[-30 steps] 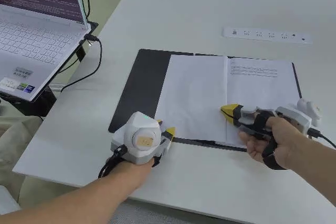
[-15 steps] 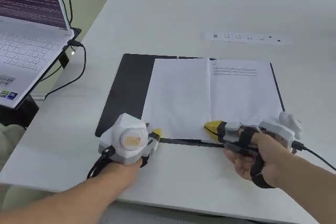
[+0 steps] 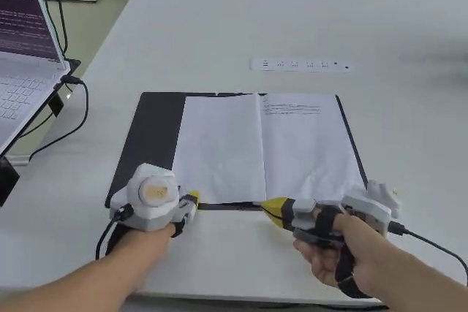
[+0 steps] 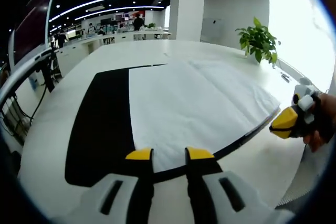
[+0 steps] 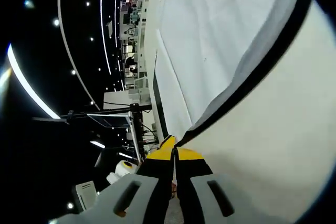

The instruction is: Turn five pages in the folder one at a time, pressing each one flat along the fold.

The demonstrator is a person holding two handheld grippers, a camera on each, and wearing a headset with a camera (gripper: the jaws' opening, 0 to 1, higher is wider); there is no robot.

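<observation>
folder point(image 3: 150, 144) fold point(image 3: 261, 147) runs straight away | right hand-held gripper point(image 3: 269, 210) at its near end, closest, pinched closed, empty | left hand-held gripper point(image 3: 191, 199) a bit open, empty

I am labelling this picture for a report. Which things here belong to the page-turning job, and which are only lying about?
For the job: black folder, white pages, left claw, right claw.

Lying about: laptop, cable, power strip, potted plant.

Right gripper point(image 5: 175, 153) — jaws together — at folder point(image 5: 210, 51)
</observation>
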